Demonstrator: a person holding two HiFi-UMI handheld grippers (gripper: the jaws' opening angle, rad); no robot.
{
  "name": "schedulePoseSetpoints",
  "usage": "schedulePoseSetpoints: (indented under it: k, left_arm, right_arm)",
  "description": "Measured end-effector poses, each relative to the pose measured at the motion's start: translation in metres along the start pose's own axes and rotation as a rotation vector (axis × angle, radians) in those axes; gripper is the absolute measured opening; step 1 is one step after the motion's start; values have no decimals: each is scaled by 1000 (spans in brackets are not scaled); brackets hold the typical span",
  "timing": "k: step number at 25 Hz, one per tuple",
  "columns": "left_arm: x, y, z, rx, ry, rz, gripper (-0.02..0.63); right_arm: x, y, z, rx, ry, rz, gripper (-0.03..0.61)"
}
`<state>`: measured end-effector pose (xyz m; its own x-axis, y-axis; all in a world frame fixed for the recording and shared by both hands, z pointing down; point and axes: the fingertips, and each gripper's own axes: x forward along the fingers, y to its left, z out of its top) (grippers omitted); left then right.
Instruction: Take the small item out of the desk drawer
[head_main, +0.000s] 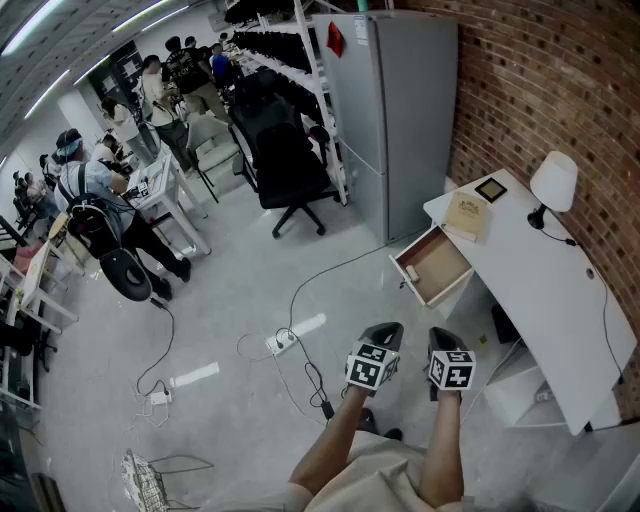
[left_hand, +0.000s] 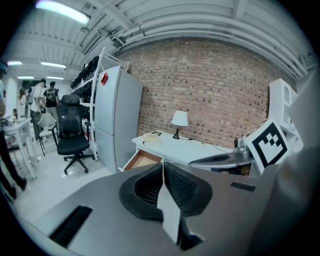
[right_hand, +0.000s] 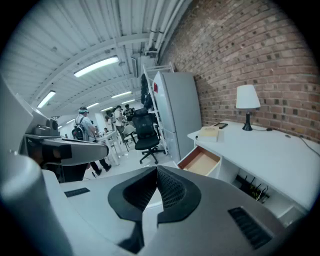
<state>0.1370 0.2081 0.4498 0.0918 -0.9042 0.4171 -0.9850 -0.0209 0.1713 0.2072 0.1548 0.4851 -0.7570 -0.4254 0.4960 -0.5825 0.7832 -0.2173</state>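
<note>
Hovering before one desk (head_main: 545, 275) with one open drawer (head_main: 437, 265) and one lamp (head_main: 553, 182), left gripper (head_main: 387, 332) and right gripper (head_main: 441, 338) are pinched shut, empty.

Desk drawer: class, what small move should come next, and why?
Likely step closer to the drawer: it already stands open, but the left gripper and right gripper are both shut, empty and well short of it; its contents cannot be made out from here.
</note>
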Motion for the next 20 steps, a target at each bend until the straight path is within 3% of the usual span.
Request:
schedulePoseSetpoints:
  k: [6,11,16,20]
  left_arm:
    - [-7,2,-5,-8,-26,16,21]
    - [-12,-6,-12,-37,-25,6,21]
    - [-20,-8,-7,-31,-44,12,15]
    - [-27,-6,-1,-51,-61,41,15]
  right_arm:
    - [-19,-8,11,-56,-32,2,26]
    - [-27,-10,-4,-39,7,19,26]
    - [-32,-6,5,33,-67,78,25]
    - [-35,-3,6,-5,-61,101,25]
